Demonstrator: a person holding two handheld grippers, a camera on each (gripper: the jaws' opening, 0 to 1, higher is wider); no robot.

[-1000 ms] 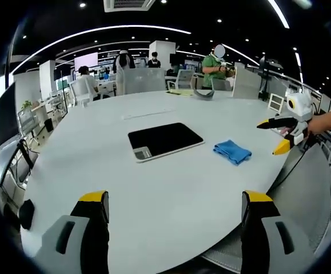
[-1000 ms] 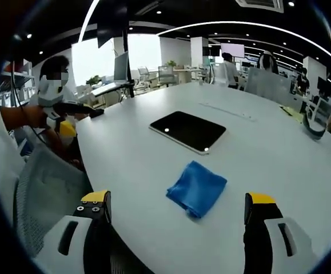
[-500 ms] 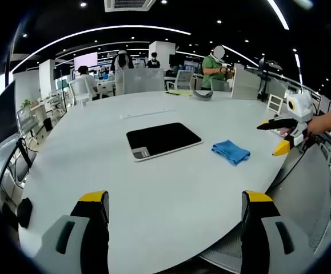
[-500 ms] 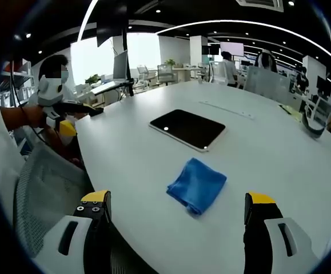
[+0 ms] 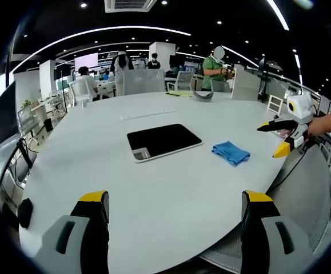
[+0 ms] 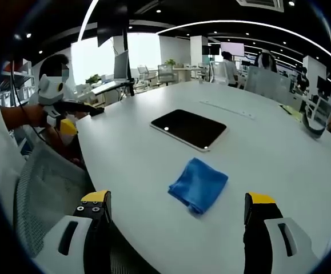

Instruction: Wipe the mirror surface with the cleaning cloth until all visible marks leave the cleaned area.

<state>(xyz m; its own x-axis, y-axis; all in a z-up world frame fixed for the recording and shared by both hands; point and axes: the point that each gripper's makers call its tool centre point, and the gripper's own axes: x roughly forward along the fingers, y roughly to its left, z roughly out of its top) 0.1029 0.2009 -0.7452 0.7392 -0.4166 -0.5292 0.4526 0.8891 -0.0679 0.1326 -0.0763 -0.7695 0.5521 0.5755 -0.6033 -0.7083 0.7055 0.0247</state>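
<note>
On white table [image 5: 171,188], unlabelled mirror [image 5: 164,140] beside blue cloth [image 5: 231,152].

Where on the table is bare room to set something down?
The white table is bare between the mirror and the left gripper, and left of the mirror. Beyond it lies a thin strip. Tightest is the gap between mirror and cleaning cloth.

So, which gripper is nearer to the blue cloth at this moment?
Right. The right gripper hovers open just before the blue cloth, at the table's edge. The left gripper is farther, open, with bare table between.
</note>
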